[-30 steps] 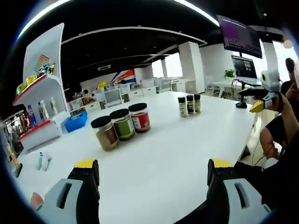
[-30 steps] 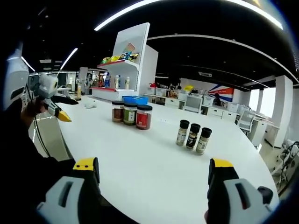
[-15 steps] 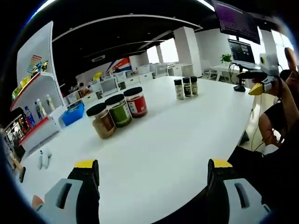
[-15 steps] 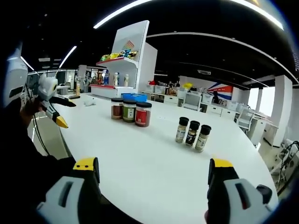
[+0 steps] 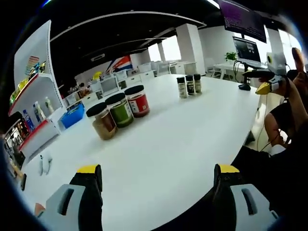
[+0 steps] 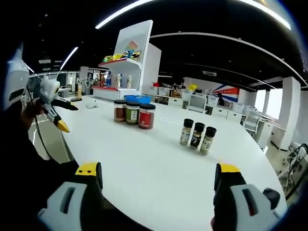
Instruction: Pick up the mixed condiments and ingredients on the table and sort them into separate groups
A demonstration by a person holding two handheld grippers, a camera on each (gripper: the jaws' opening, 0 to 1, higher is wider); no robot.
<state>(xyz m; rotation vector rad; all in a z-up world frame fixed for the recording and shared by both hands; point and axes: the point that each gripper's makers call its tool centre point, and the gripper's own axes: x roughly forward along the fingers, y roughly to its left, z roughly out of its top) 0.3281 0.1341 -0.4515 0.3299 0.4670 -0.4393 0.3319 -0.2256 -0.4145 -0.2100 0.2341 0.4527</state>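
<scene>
Three wide black-lidded jars (image 5: 117, 110) stand in a row on the white table (image 5: 173, 144): brown, green and red contents. Further back stand three small spice bottles (image 5: 188, 85) side by side. In the right gripper view the jars (image 6: 132, 114) are left of centre and the spice bottles (image 6: 197, 136) right of centre. My left gripper (image 5: 156, 178) is open above the table's near edge, holding nothing. My right gripper (image 6: 156, 178) is also open and holds nothing. The other gripper shows as yellow-tipped jaws at the edge of each view, the right gripper (image 5: 265, 83) and the left gripper (image 6: 57, 115).
A blue bin (image 5: 72, 117) sits behind the jars. A white display shelf (image 6: 129, 62) with bottles and snack packs stands at the table's far end. Two small white items (image 5: 44, 164) lie near the left edge. A person's hand (image 5: 293, 91) holds the far gripper. Desks and monitors fill the room behind.
The left gripper view has tilted and shifted, so jars and bottles sit slightly higher and further left. The right gripper view barely moved. Nothing on the table has moved.
</scene>
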